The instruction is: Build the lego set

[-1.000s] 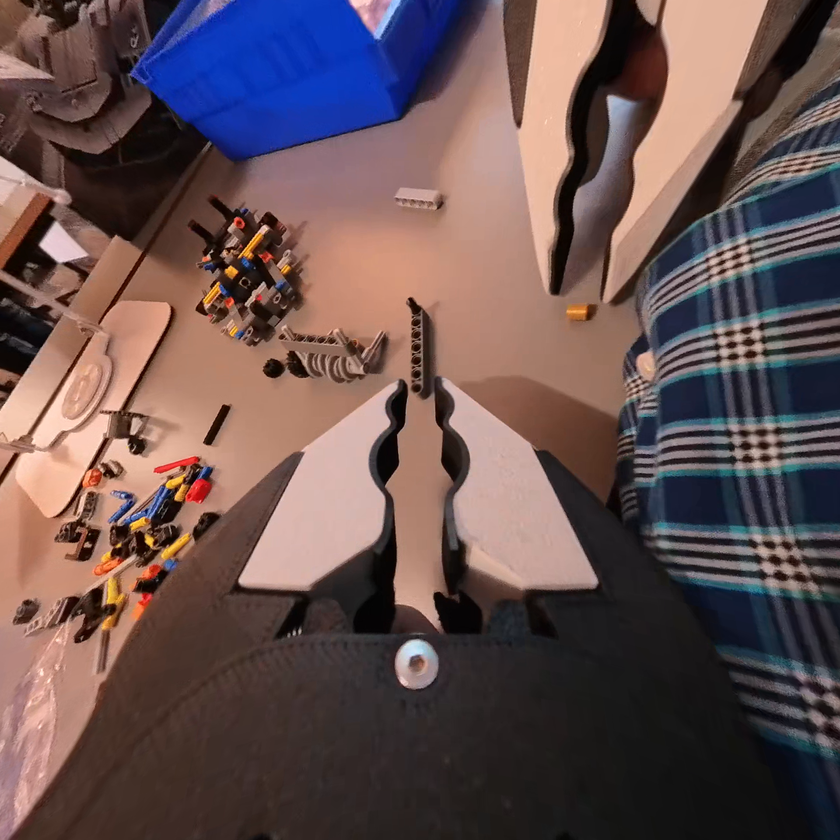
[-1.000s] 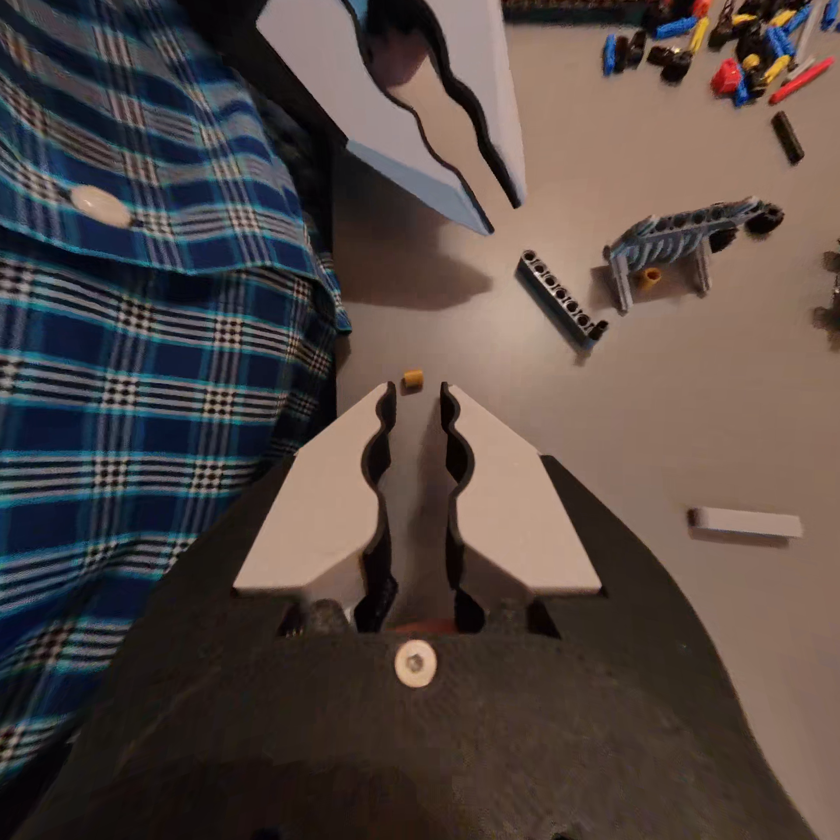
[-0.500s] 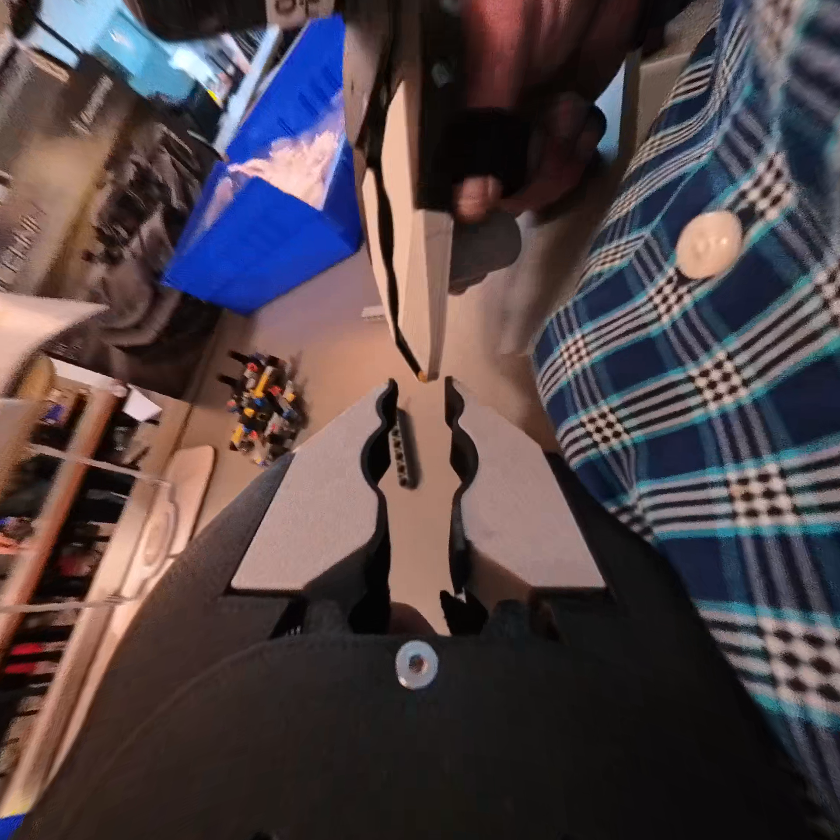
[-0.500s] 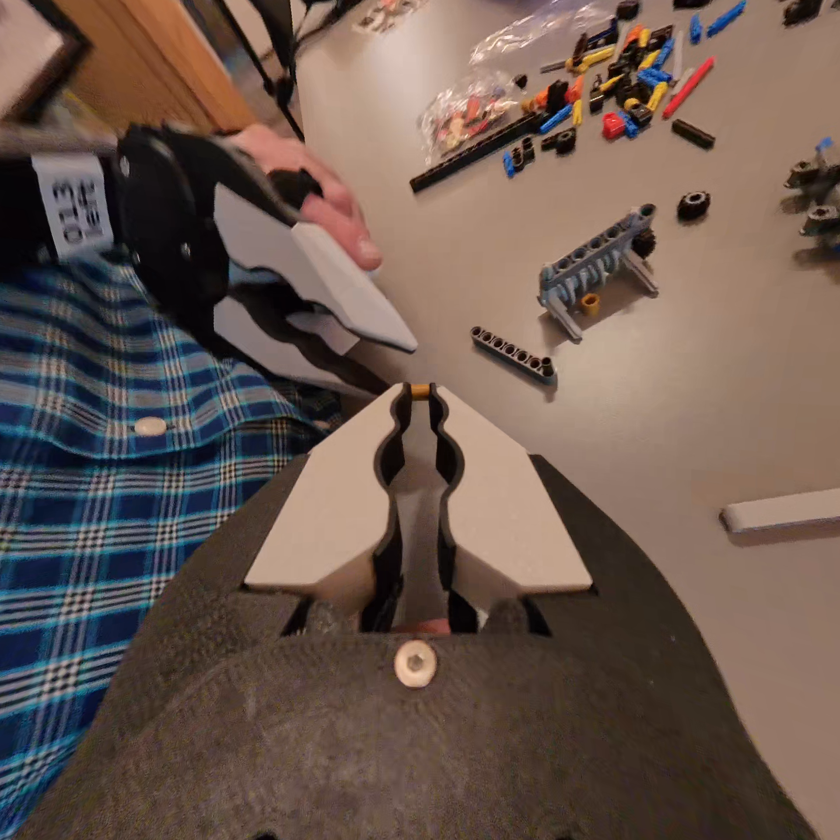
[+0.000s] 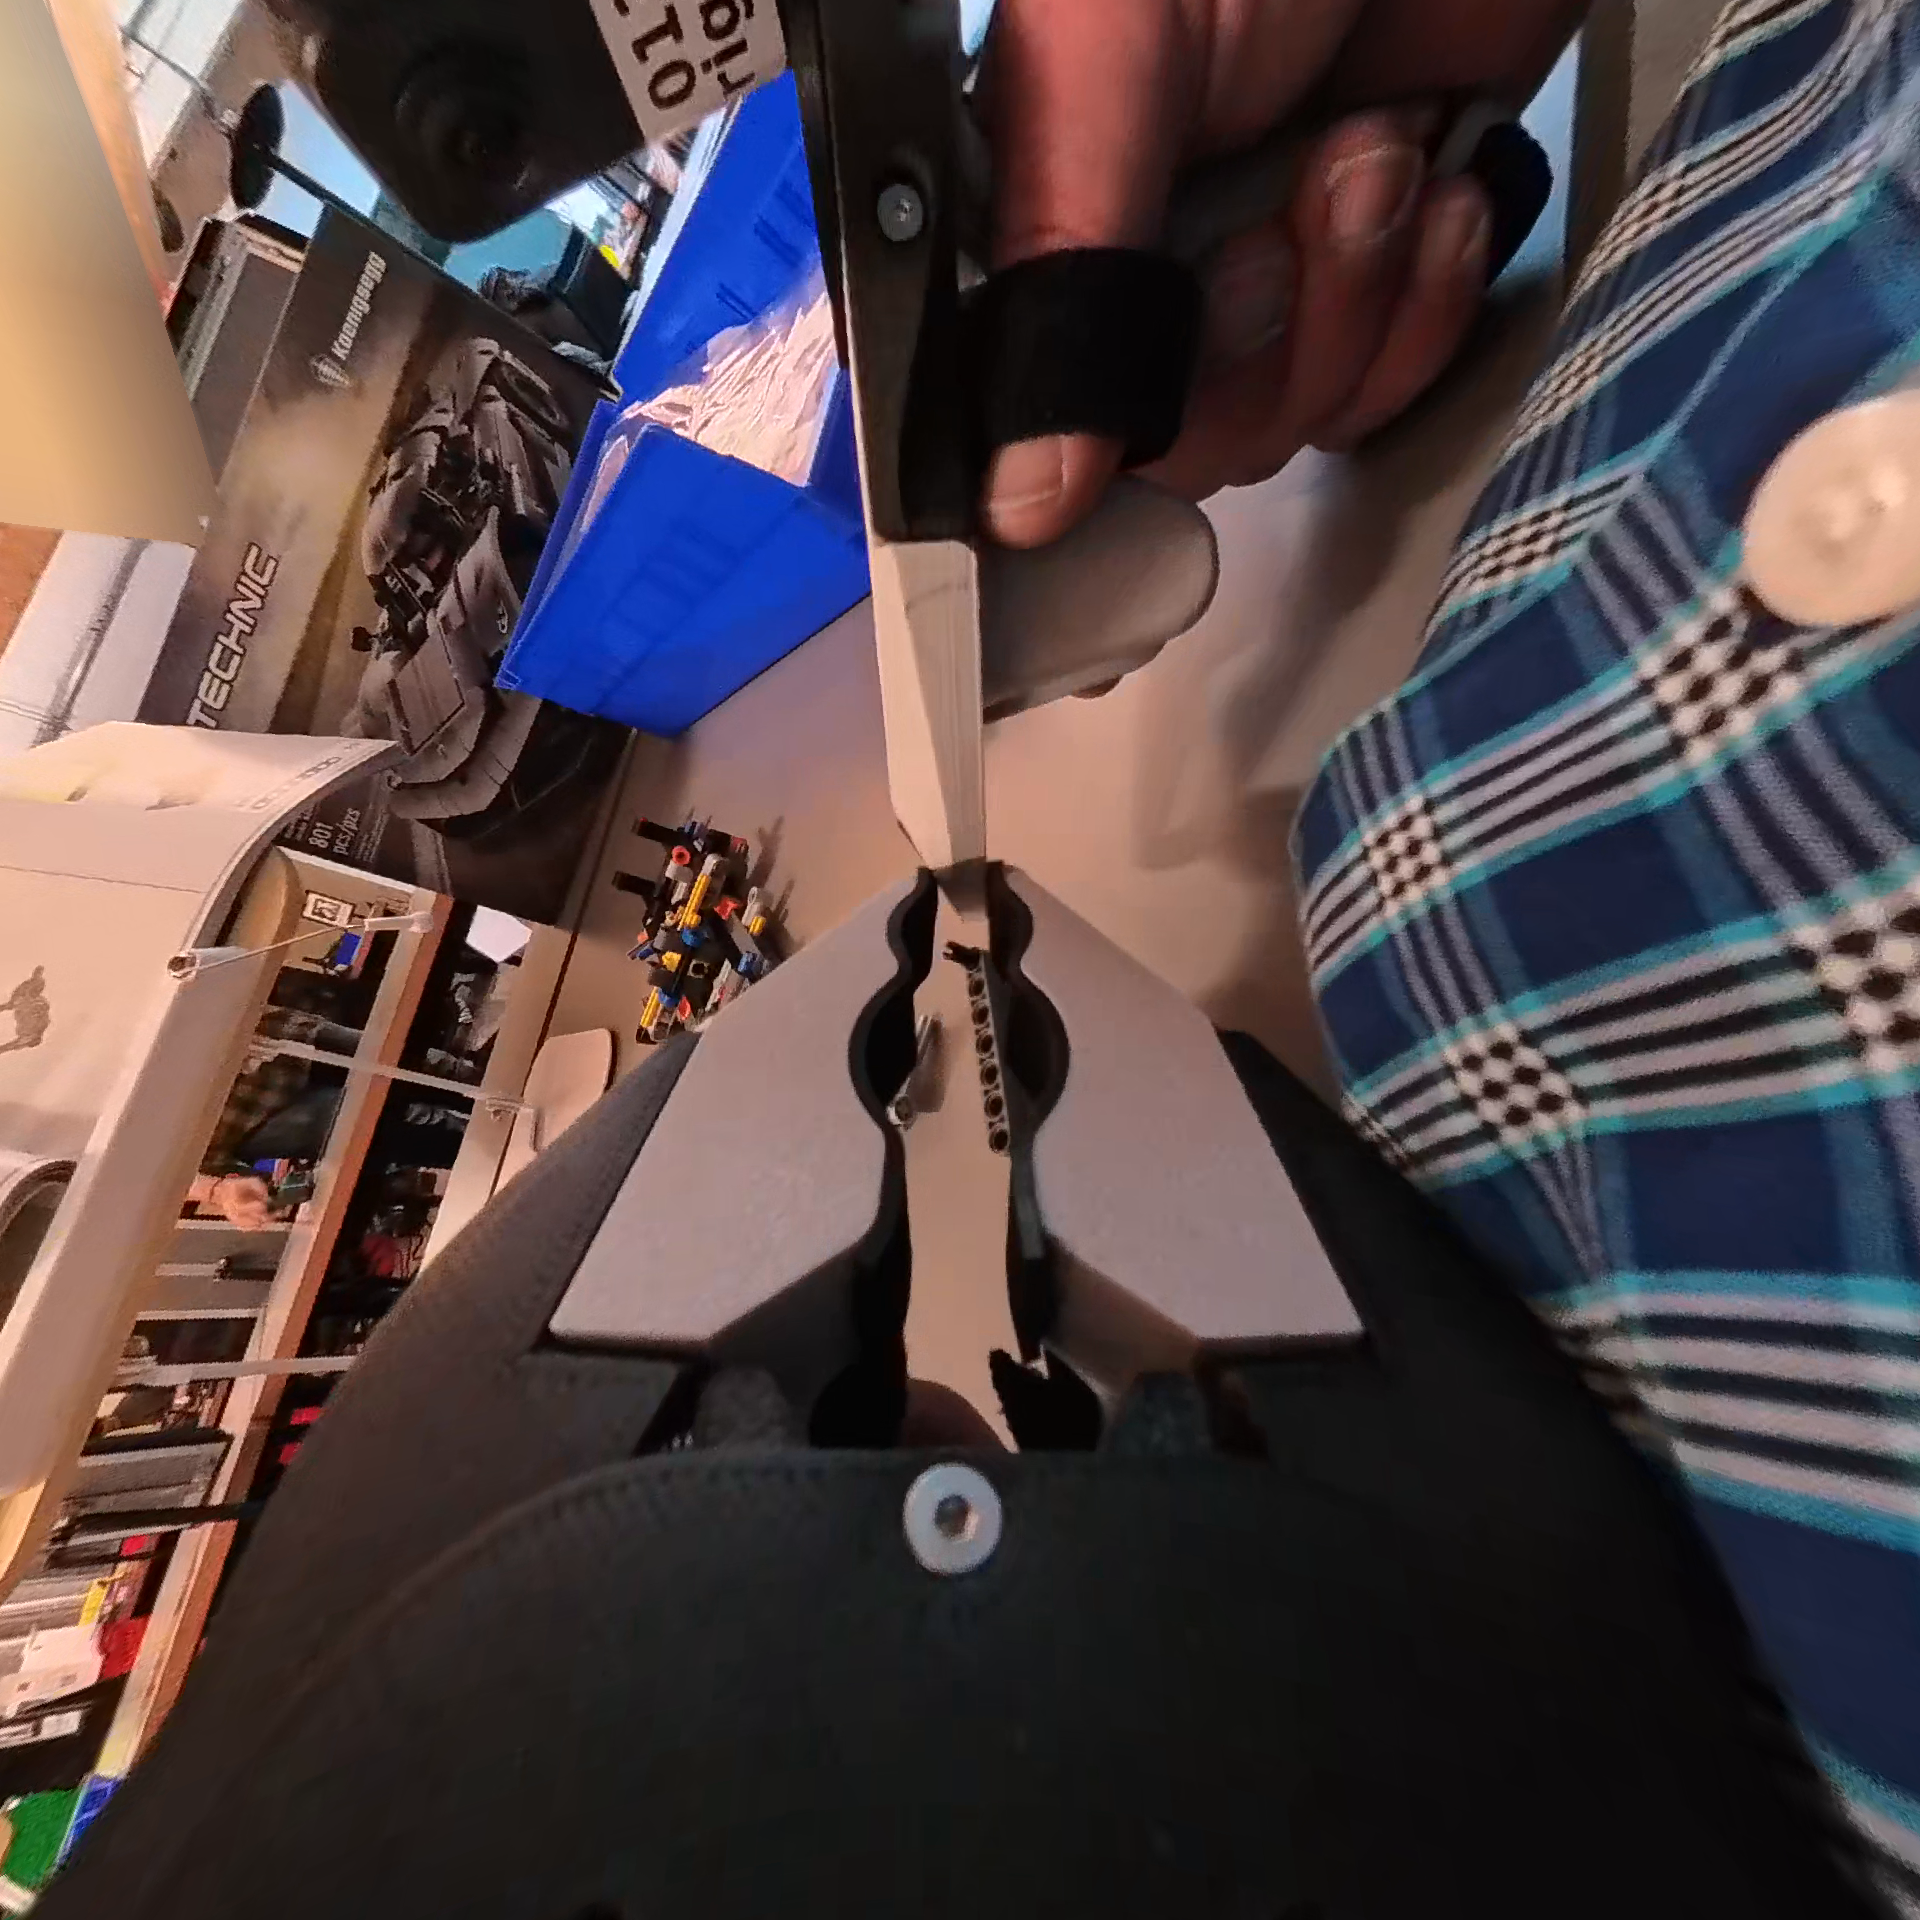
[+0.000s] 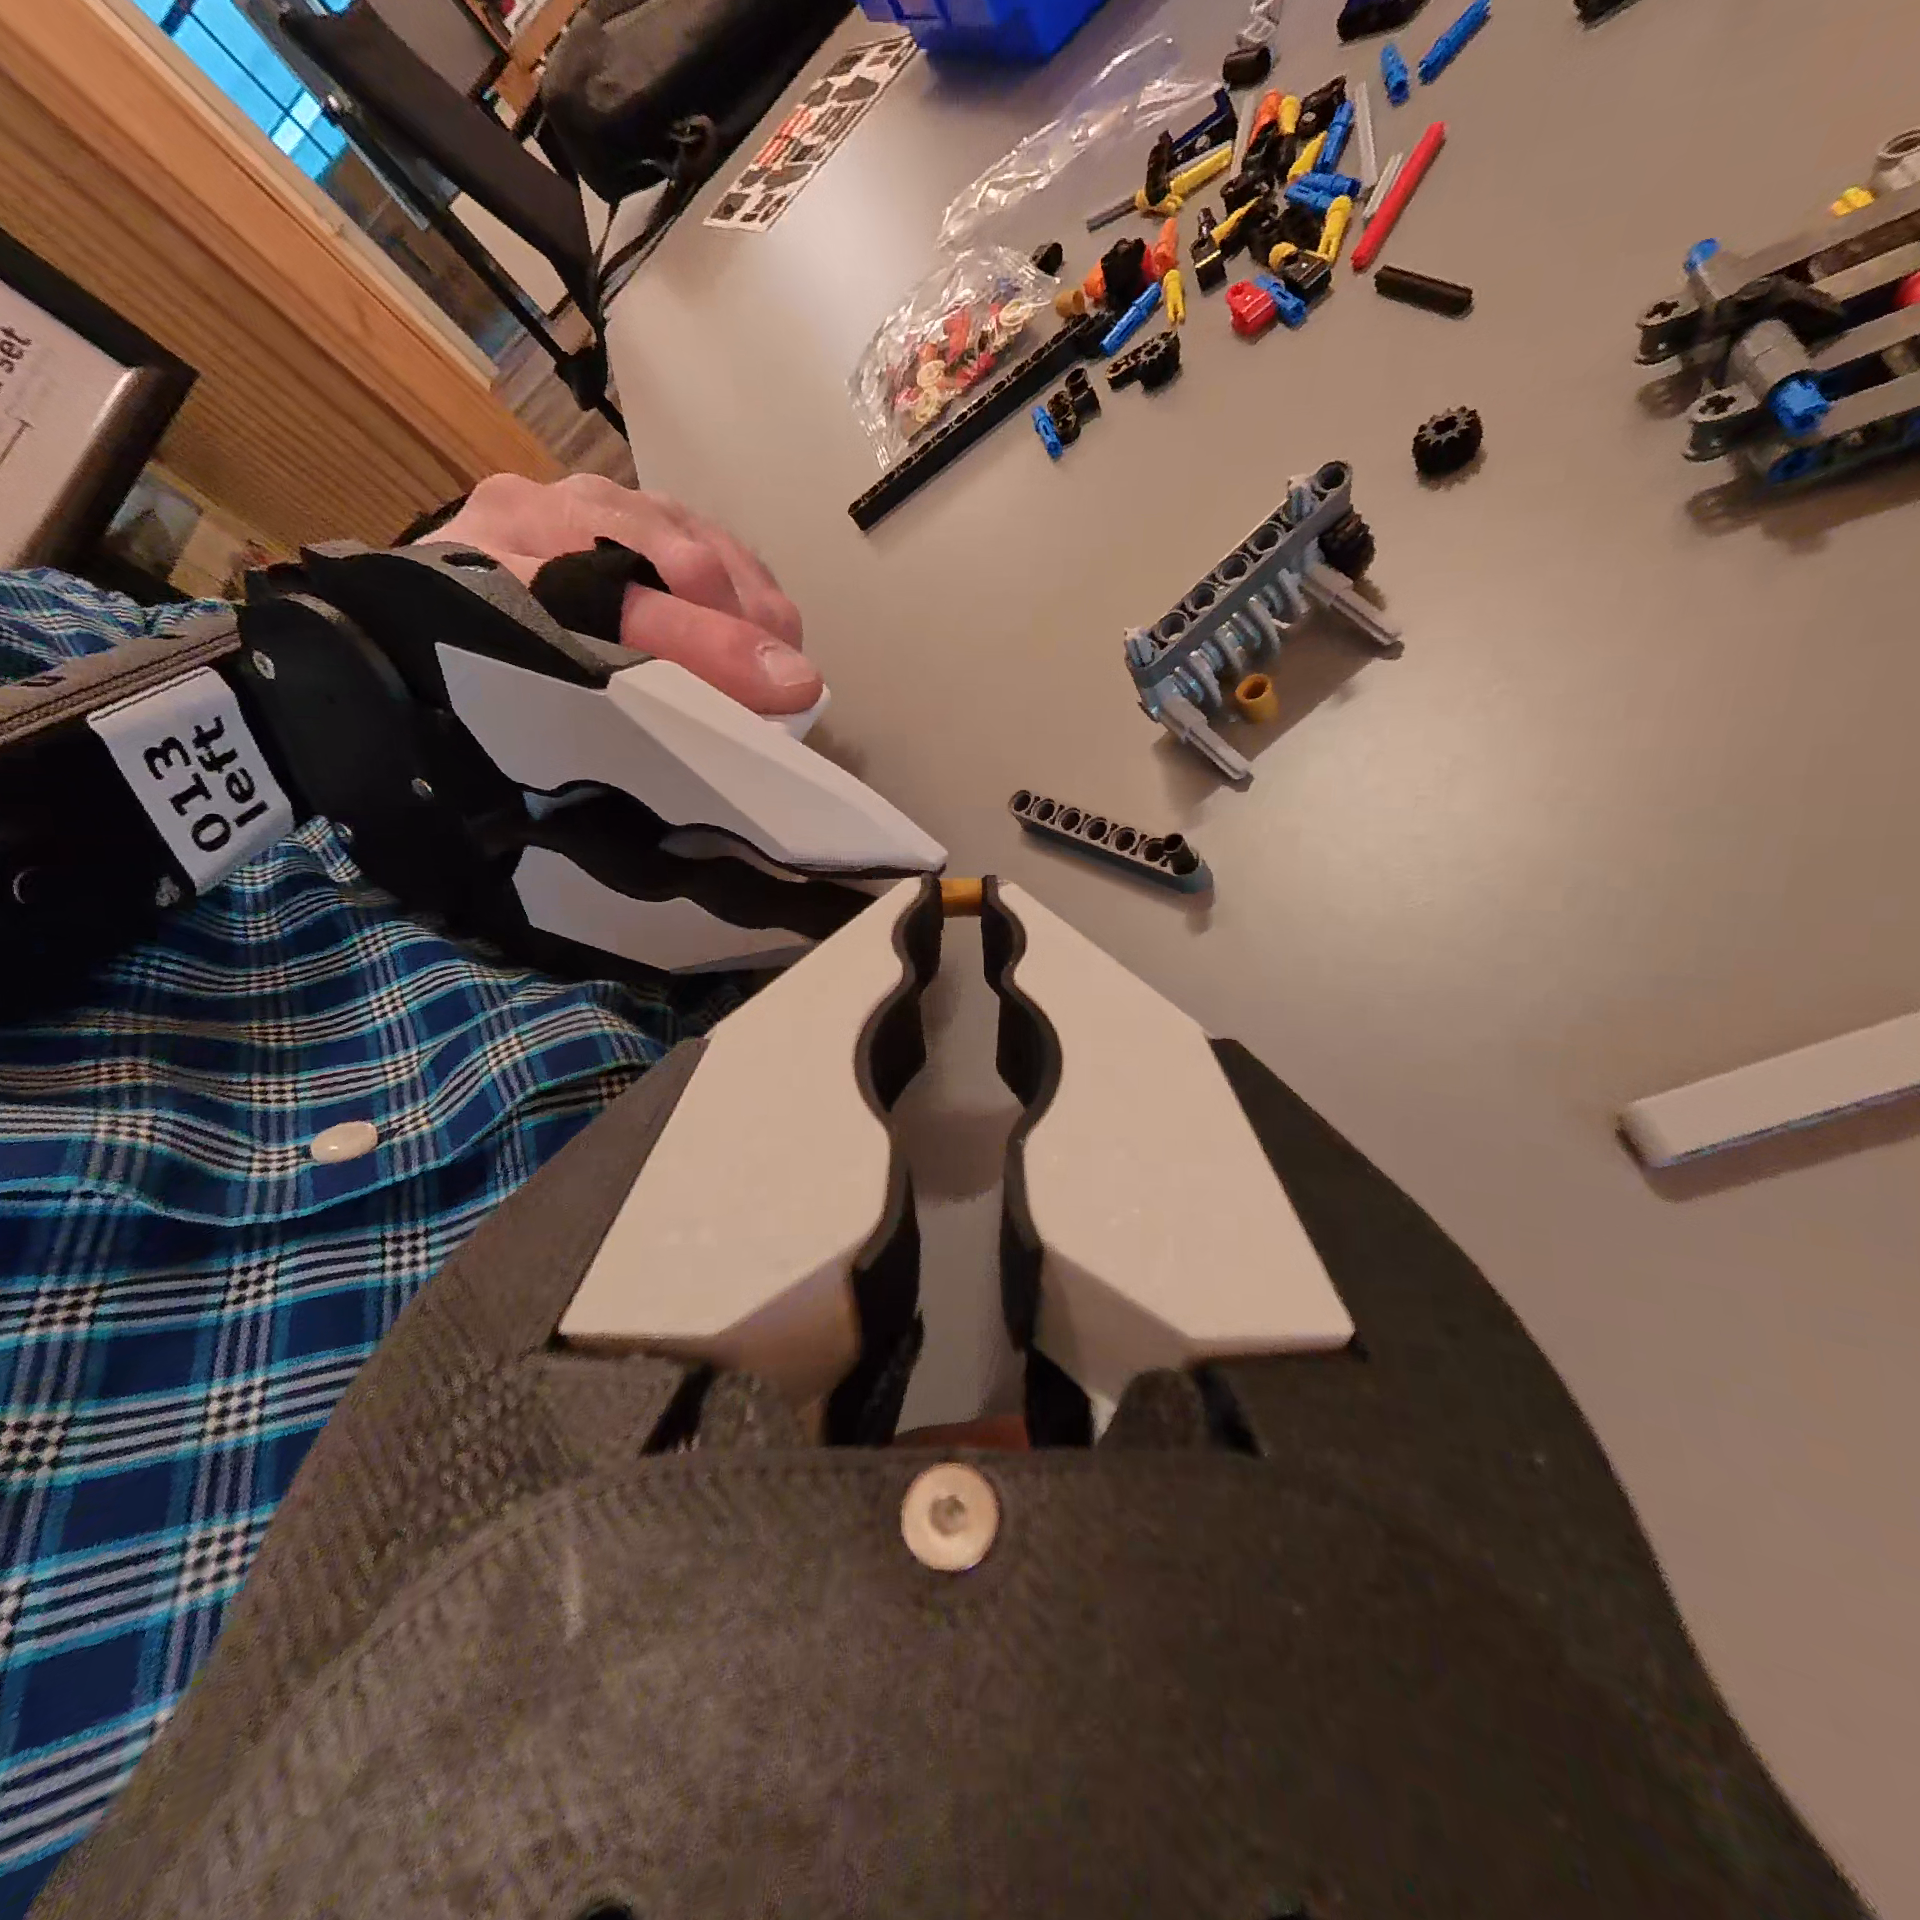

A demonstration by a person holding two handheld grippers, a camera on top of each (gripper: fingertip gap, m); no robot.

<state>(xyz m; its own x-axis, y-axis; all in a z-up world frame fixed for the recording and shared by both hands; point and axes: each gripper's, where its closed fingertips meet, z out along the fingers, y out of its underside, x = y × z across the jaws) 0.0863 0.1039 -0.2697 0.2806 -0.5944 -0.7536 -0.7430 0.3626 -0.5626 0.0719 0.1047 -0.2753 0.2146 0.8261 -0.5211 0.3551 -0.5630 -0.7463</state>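
Note:
My right gripper (image 6: 961,891) is shut on a small tan-orange bush (image 6: 961,898) at its very tips and holds it above the grey table (image 6: 1507,935). My left gripper (image 5: 958,888) is open and empty. In the right wrist view the left gripper's (image 6: 914,871) tips come in from the left, right beside the bush. A short black beam with holes (image 6: 1107,840) lies on the table past the tips and also shows in the left wrist view (image 5: 987,1039). A grey sub-assembly (image 6: 1247,623) lies beyond it, with a second tan bush (image 6: 1257,698) beside it.
A larger grey and blue assembly (image 6: 1808,343) lies far right. A pile of loose coloured parts (image 6: 1247,239), a plastic bag (image 6: 956,343), a long black beam (image 6: 966,436) and a black gear (image 6: 1446,442) lie farther back. A light grey beam (image 6: 1766,1107) lies at right. A blue bin (image 5: 686,561) stands behind. The tips of both grippers are at nearly the same place. From either gripper's tips it is about 15 cm to the black gear (image 6: 1446,442).
My right gripper has shut on the tan bush and lifted it off the table. Both grippers have risen and tilted, and their tips have come together.

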